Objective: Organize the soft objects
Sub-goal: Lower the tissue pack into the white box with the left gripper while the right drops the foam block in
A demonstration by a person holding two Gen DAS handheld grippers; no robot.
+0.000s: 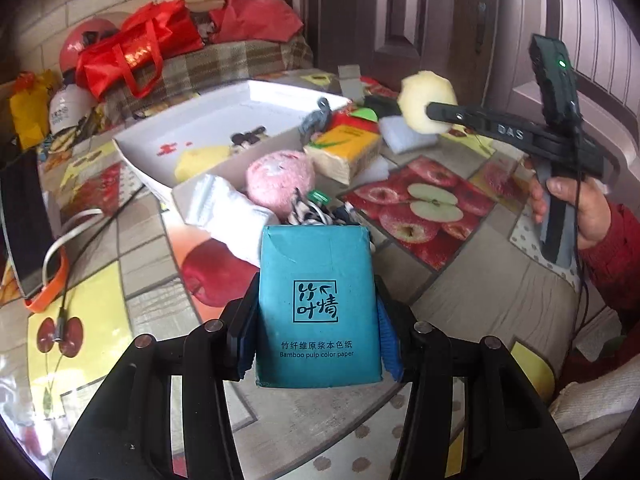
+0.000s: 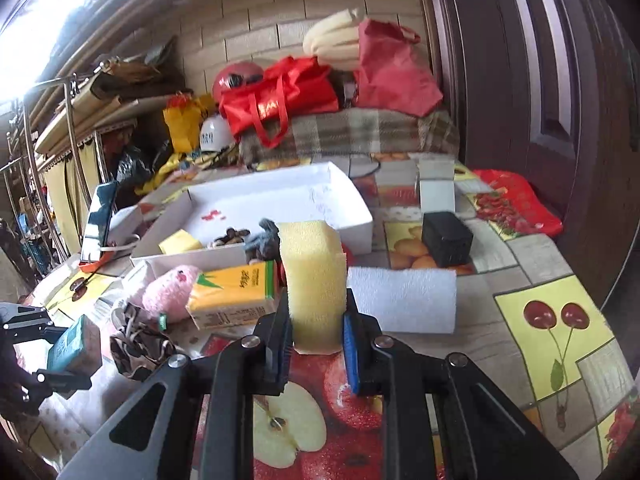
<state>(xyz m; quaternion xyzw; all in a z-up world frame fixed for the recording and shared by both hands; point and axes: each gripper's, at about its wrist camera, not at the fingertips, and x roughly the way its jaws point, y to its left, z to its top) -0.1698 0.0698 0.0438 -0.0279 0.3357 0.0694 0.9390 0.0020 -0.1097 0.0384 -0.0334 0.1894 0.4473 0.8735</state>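
My left gripper (image 1: 316, 344) is shut on a teal tissue pack (image 1: 318, 304) and holds it above the table; it also shows in the right wrist view (image 2: 74, 346). My right gripper (image 2: 316, 344) is shut on a yellow sponge (image 2: 314, 280), seen from the left wrist view (image 1: 426, 102) held in the air. A white box (image 2: 352, 208) holds a small yellow sponge (image 2: 180, 242) and dark bits. On the table lie a pink plush (image 1: 280, 176), a yellow tissue pack (image 2: 236, 294), a white towel (image 2: 402, 300), a grey plush (image 2: 264, 242) and a patterned cloth (image 2: 136, 344).
A black cube (image 2: 446, 242) and a small white box (image 2: 436, 194) stand behind the towel. A phone on an orange stand (image 1: 24, 220) with a cable is at the left. Red bags (image 2: 280, 96) lie on a plaid-covered pile at the back. A door (image 2: 540, 80) is at right.
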